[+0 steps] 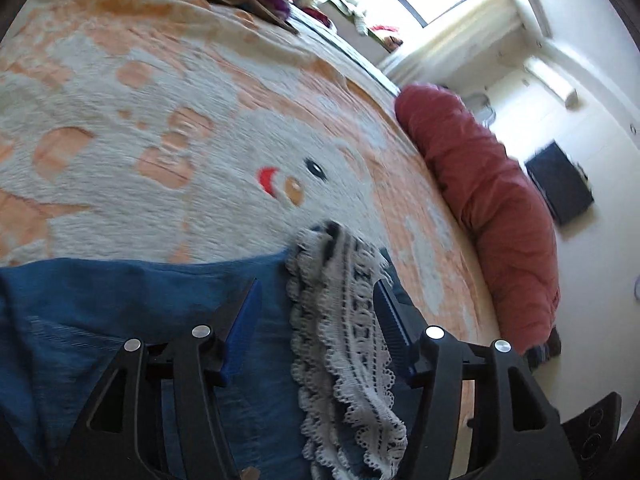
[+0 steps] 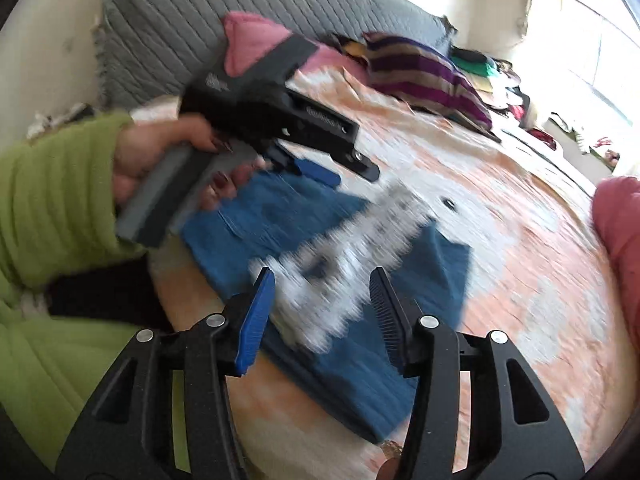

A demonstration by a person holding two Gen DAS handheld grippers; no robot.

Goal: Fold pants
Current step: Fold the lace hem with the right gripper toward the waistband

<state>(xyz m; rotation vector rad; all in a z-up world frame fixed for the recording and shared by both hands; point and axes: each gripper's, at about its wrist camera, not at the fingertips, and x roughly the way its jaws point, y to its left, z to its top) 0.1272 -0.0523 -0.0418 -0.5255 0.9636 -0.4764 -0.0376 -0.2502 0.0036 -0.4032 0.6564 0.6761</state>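
Both claws stand apart, gripping nothing: left claw [image 1: 318, 308] and right claw [image 2: 322, 300] hover over the folded blue pants [image 2: 360, 364] on the bed [image 1: 120, 120]. Motion blur smears the lace trim [image 2: 340, 272]; the pants' near end is cut off.

The pants [image 2: 280, 220] are deep blue denim, edged with a white lace trim [image 1: 344, 332] patterned in dark blue. Under the pants, the bedspread [image 1: 160, 100] is peach-orange with fuzzy white shapes, 1 red mark and 1 dark eye. Beyond the pants lie a rust-red bolster [image 1: 492, 208], a purple-and-tan striped pillow [image 2: 424, 76] and a grey quilted headboard [image 2: 168, 20]. The sleeve [image 2: 52, 192] is lime green.
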